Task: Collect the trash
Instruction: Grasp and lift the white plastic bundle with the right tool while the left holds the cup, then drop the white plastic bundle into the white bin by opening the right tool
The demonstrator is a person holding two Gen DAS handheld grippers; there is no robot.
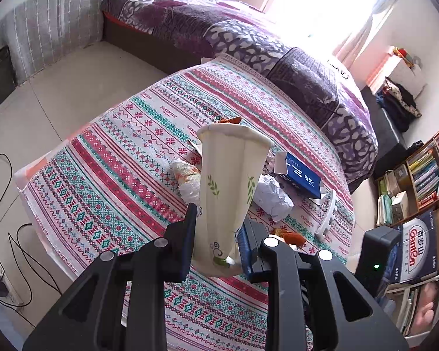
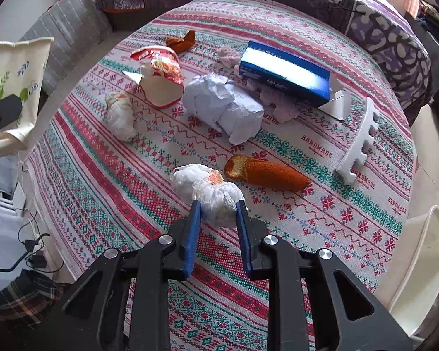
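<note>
Left gripper (image 1: 218, 234) is clamped on a paper cup (image 1: 229, 193), squashed flat. Cup is lifted off the table, long axis roughly upright, open rim up and away from the camera, base down between the jaws. In the right wrist view the same cup (image 2: 11, 87) hangs off the table's left edge.

Right gripper (image 2: 218, 219) is nearly closed, pads pressing either side of a crumpled white plastic bag (image 2: 207, 187) that lies on the patterned tablecloth (image 2: 307, 234), near the table's near edge. Bag's long axis runs left to right and slightly toward the gripper.

Rest of the trash on the table:
- orange peel (image 2: 266, 172) just right of the bag, long axis left-right
- crumpled paper (image 2: 222, 105) mid-table
- torn red-and-white cup (image 2: 161, 79) on its side
- blue box (image 2: 284, 73) toward the far edge
- white plastic strip (image 2: 360, 143) near the right edge
</note>
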